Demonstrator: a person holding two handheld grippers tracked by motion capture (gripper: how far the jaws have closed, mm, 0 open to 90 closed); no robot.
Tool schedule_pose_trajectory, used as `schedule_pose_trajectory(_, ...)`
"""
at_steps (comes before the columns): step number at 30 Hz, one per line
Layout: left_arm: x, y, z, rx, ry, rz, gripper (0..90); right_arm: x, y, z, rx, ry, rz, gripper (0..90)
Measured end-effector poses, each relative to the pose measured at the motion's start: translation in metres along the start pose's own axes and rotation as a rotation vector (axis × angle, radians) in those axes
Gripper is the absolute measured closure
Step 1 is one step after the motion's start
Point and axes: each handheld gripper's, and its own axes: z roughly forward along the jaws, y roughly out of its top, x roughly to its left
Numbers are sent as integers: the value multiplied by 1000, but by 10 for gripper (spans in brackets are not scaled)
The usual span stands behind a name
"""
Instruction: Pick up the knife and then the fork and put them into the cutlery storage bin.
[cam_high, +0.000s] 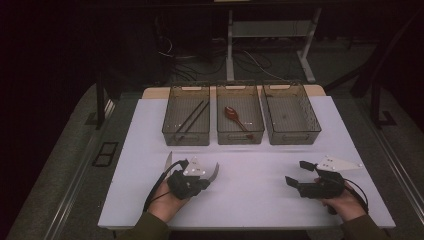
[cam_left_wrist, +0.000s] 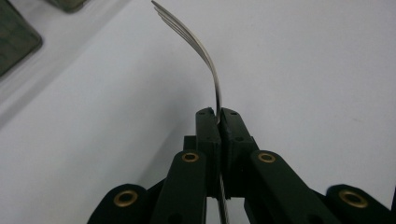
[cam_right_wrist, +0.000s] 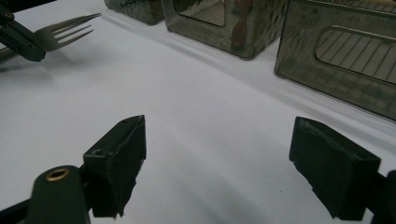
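Steel glints between the jaws of the left gripper (cam_left_wrist: 218, 116), which are pressed together on the handle of a fork (cam_left_wrist: 205, 56). The tines curve up and away from the clamp, and the handle passes edge-on between the pads. From the high view, the left gripper (cam_high: 192, 172) hangs over the near left part of the white table (cam_high: 250, 200), with the fork (cam_high: 168, 161) sticking out to its left. The right gripper (cam_high: 296, 172) rests over the near right part, well apart from the other, its jaws spread wide with nothing between them; its own view shows bare table between the 2 black pads (cam_right_wrist: 116, 163).

The hold looks thin to me. The pads grip a narrow, smooth strip of metal, so a quick swing or a tap against a bin wall could make the fork pivot or slide out. Long tines reaching ahead of the jaws could also catch a rim on the way in.

Beyond the grippers, 3 clear mesh-walled bins stand side by side across the far half of the table. The left bin (cam_high: 186, 132) holds a pair of dark chopsticks (cam_high: 192, 119) lying slantwise. The middle bin (cam_high: 240, 134) holds a brown spoon (cam_high: 236, 118). The right bin (cam_high: 292, 134) seems bare inside, so it looks the likely home for the fork.
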Motion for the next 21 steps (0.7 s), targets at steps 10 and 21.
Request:
schedule_pose_trajectory(10, -8, 26, 4, -34, 15, 89, 871, -2, 14, -5, 25, 58, 58, 190)
schedule_pose_trajectory(21, -12, 56, 12, -81, 29, 124, 871, 6, 36, 3, 60, 161, 80, 241)
